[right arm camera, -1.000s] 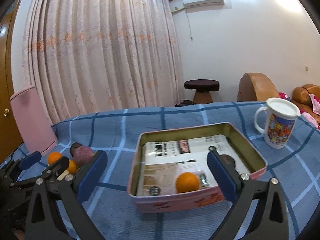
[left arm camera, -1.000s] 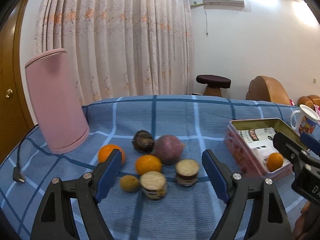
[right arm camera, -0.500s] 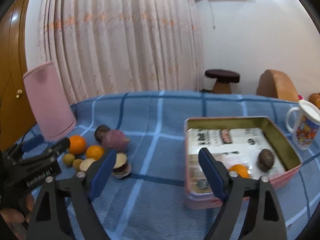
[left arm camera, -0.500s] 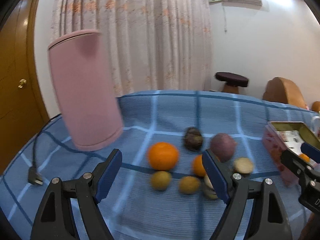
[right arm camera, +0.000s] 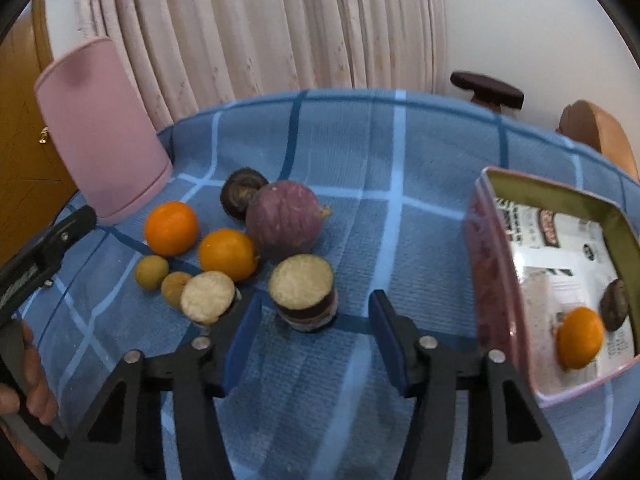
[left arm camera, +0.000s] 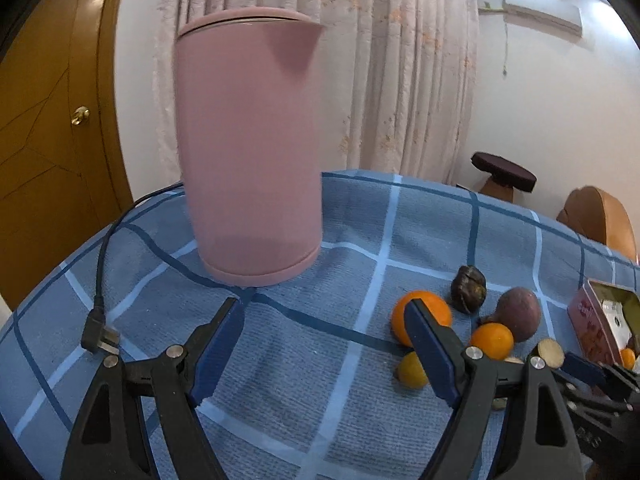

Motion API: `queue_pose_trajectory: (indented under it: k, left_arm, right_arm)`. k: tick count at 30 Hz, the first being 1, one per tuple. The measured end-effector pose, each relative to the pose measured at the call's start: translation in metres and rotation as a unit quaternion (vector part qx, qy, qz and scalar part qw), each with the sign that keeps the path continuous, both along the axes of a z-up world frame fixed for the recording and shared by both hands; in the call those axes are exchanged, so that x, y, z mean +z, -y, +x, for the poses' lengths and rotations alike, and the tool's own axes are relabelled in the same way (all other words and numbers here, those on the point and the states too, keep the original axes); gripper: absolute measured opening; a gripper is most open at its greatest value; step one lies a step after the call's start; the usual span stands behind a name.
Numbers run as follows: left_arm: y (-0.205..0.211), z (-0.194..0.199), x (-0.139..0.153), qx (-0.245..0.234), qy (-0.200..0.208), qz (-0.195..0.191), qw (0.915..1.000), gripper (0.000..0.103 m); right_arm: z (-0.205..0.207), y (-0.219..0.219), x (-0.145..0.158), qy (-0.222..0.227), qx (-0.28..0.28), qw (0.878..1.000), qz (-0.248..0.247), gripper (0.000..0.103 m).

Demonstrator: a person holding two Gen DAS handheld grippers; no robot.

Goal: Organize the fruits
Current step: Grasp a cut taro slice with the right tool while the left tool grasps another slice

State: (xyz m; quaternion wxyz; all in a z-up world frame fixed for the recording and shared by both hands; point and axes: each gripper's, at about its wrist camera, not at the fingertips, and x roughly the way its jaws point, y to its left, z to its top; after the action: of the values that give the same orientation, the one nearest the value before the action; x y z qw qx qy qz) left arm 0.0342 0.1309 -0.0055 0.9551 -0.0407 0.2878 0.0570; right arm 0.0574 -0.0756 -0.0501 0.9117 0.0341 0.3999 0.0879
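Observation:
Loose fruit lies on the blue checked cloth: two oranges [right arm camera: 171, 227] [right arm camera: 228, 254], a purple round fruit [right arm camera: 284, 216], a dark wrinkled fruit [right arm camera: 240, 192], small yellowish ones [right arm camera: 151, 272] and two cut pieces. My right gripper [right arm camera: 314, 340] hangs low over the cloth with its jaws closing. The nearer cut piece [right arm camera: 302, 288] stands just beyond its fingertips, untouched. The pink tin [right arm camera: 500, 264] at the right holds an orange [right arm camera: 580, 338] and a dark fruit [right arm camera: 614, 304]. My left gripper [left arm camera: 324, 348] is open over bare cloth, with the pile to its right.
A tall pink kettle [left arm camera: 248, 152] stands at the table's far left, its black cord and plug [left arm camera: 100, 336] trailing over the cloth near my left fingers. A hand [right arm camera: 24, 380] shows at the right wrist view's left edge. A brown door, a curtain and a stool lie beyond.
My right gripper swung left from over the tin down to the fruit pile, and its jaws narrowed. My left gripper swung left, so the kettle now fills its view.

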Motion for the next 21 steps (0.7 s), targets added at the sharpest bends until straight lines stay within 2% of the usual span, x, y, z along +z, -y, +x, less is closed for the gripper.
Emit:
queue_pose_trajectory:
  k: [3, 7, 11, 13, 16, 18, 21]
  left_arm:
    - [0.007, 0.001, 0.0, -0.015, 0.001, 0.012, 0.9998, 0.083]
    - [0.019, -0.002, 0.001, -0.044, 0.006, 0.022, 0.9988, 0.083]
    - [0.026, -0.006, 0.004, -0.083, 0.014, 0.011, 0.9964, 0.083]
    - [0.03, -0.008, 0.006, -0.119, 0.016, -0.008, 0.9927, 0.083]
    - [0.044, -0.012, 0.005, -0.178, 0.012, -0.018, 0.9837, 0.083]
    - [0.057, -0.015, 0.004, -0.215, 0.005, -0.018, 0.9765, 0.083]
    - [0.075, -0.017, -0.001, -0.242, -0.006, -0.005, 0.9702, 0.083]
  right_arm:
    - [0.01, -0.003, -0.005, -0.019, 0.006, 1.0, 0.011, 0.05]
    - [0.01, -0.003, -0.005, -0.018, 0.012, 1.0, 0.016, 0.04]
    - [0.004, 0.003, -0.002, -0.006, 0.011, 0.999, 0.032, 0.039]
    - [-0.006, 0.007, 0.005, 0.02, 0.007, 0.999, 0.036, 0.039]
    - [-0.025, 0.012, 0.016, 0.06, 0.002, 0.998, 0.016, 0.039]
    - [-0.039, 0.02, 0.02, 0.077, -0.002, 0.997, 0.008, 0.039]
    - [-0.053, 0.035, 0.024, 0.089, -0.015, 0.996, 0.011, 0.039]
